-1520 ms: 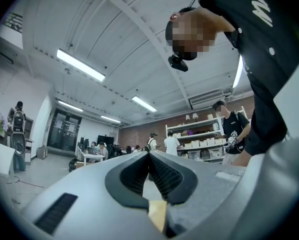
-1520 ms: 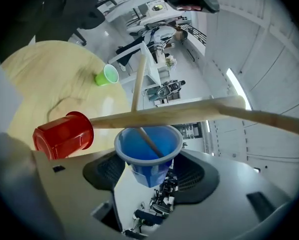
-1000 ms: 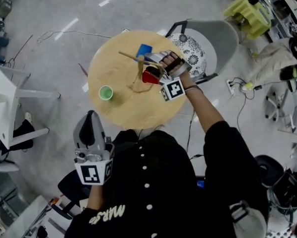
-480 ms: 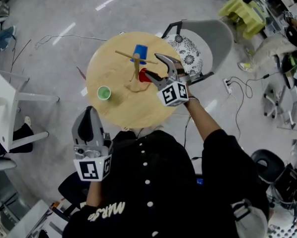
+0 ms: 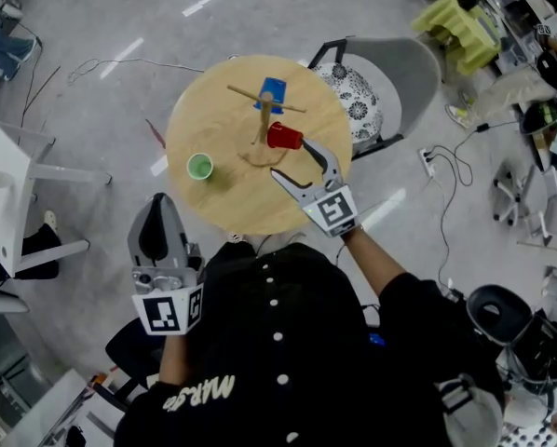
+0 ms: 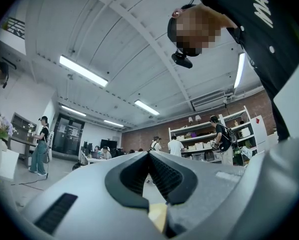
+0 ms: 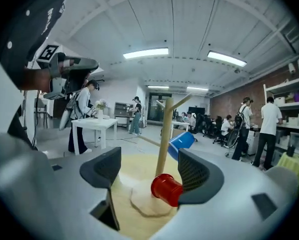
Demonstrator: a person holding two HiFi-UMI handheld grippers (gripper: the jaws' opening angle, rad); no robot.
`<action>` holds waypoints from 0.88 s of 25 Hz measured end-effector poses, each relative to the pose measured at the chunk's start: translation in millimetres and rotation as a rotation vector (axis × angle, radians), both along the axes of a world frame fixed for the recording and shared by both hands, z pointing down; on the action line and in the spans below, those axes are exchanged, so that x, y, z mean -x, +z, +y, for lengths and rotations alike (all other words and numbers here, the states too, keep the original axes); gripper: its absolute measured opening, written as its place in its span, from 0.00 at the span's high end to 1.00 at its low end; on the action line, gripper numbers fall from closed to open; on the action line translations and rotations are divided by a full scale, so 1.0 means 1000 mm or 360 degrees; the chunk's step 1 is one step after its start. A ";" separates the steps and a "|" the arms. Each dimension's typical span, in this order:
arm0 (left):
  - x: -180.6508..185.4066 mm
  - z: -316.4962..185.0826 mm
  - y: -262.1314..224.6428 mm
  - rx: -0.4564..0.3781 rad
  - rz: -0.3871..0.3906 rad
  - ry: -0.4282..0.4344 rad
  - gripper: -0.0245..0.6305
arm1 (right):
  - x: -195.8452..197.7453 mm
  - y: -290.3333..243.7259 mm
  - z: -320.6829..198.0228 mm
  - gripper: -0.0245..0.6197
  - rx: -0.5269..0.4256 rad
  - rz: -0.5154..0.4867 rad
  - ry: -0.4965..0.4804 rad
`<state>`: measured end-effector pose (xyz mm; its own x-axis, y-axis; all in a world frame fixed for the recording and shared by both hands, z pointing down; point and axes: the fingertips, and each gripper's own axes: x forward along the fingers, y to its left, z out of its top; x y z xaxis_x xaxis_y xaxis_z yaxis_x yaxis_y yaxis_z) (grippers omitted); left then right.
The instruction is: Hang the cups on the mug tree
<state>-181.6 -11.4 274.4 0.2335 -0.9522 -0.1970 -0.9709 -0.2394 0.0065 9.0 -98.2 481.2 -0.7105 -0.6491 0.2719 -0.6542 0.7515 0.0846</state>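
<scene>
A wooden mug tree [image 5: 262, 119] stands on the round wooden table [image 5: 232, 203]. A blue cup [image 5: 272, 93] hangs on its far side and a red cup [image 5: 284, 136] on a near branch. A green cup [image 5: 199, 168] stands upright on the table to the left. My right gripper [image 5: 292, 157] hovers open and empty just short of the red cup. In the right gripper view the red cup [image 7: 166, 189], the blue cup [image 7: 182, 143] and the tree's post [image 7: 163, 144] lie beyond the spread jaws of the right gripper [image 7: 152, 171]. My left gripper [image 5: 157, 214] is shut and held by my body, off the table.
A grey chair [image 5: 404, 68] with a patterned cushion [image 5: 355, 101] stands right behind the table. A white table [image 5: 6, 189] is at the left, and cables [image 5: 451, 170] trail on the floor to the right. People and shelves [image 7: 294, 129] fill the room behind.
The right gripper has let go of the red cup, which stays hanging on the tree, and has drawn back toward me. The left gripper has hardly moved.
</scene>
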 end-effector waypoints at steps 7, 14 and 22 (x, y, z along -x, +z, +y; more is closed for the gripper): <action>0.023 0.007 0.008 0.0036 -0.0004 -0.0047 0.97 | 0.051 0.049 0.028 0.38 0.0150 -0.0028 -0.0095; 0.050 0.009 0.022 0.0070 0.0006 -0.0069 0.97 | 0.118 0.099 0.036 0.38 0.0311 0.0010 -0.0172; 0.078 -0.004 0.046 0.0130 0.0026 -0.0055 0.97 | 0.165 0.151 0.027 0.37 0.0411 0.0071 -0.0240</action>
